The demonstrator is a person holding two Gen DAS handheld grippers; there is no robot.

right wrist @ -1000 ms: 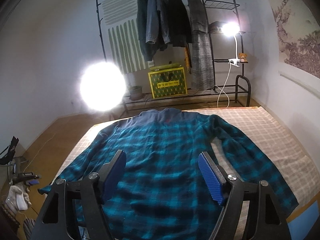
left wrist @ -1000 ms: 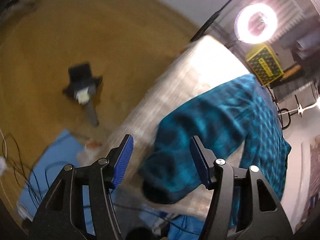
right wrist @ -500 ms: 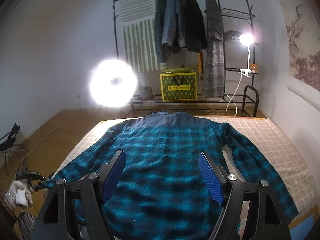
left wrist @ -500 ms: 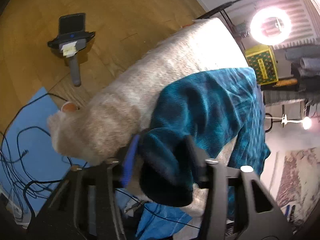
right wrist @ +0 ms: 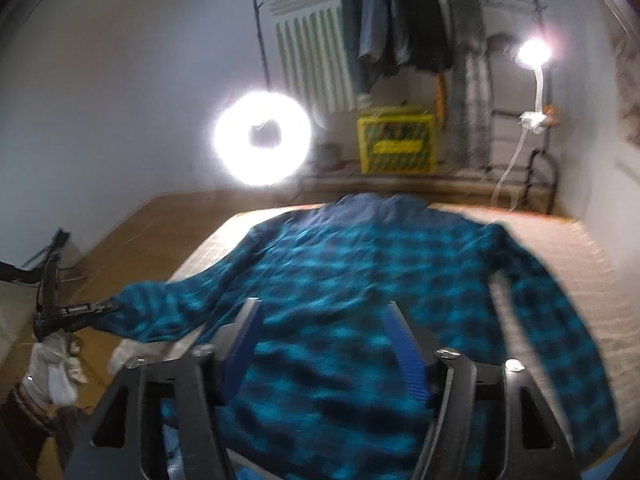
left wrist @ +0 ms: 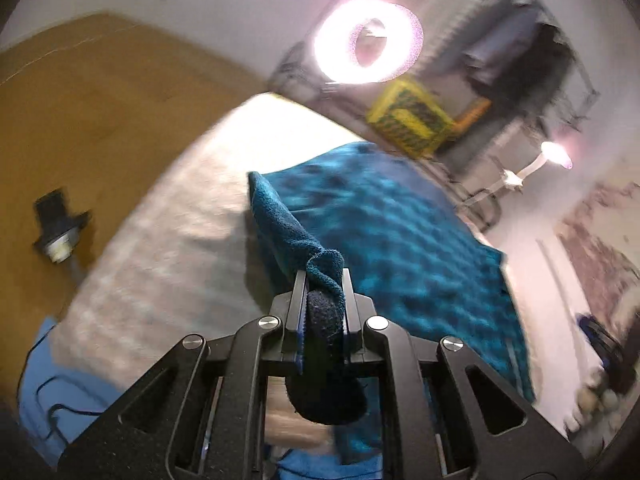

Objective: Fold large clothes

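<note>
A teal plaid shirt (right wrist: 360, 264) lies spread flat on a beige checked bed (right wrist: 580, 256), collar at the far end. My left gripper (left wrist: 322, 276) has its jaws closing, and the pads pinch the left sleeve's cuff (left wrist: 320, 320). The sleeve (left wrist: 280, 220) hangs lifted off the bed, beside the shirt's body (left wrist: 400, 240). In the right wrist view the left gripper (right wrist: 76, 310) holds that sleeve out at the left, carried by a gloved hand (right wrist: 52, 364). My right gripper (right wrist: 324, 340) hovers over the shirt's lower part. Its jaws are closing, and the pads press on nothing.
A ring light (right wrist: 262, 138) glares beyond the bed's far left corner. A yellow box (right wrist: 396, 146) sits under a rack of hanging clothes (right wrist: 400, 20), with a lamp (right wrist: 532, 54) at its right. A black stand (left wrist: 56, 224) is on the wooden floor, by a blue mat (left wrist: 60, 392).
My left gripper shut on the sleeve's cuff at the bed's edge and lifted it up. My right gripper's jaws narrowed as it moved closer over the shirt.
</note>
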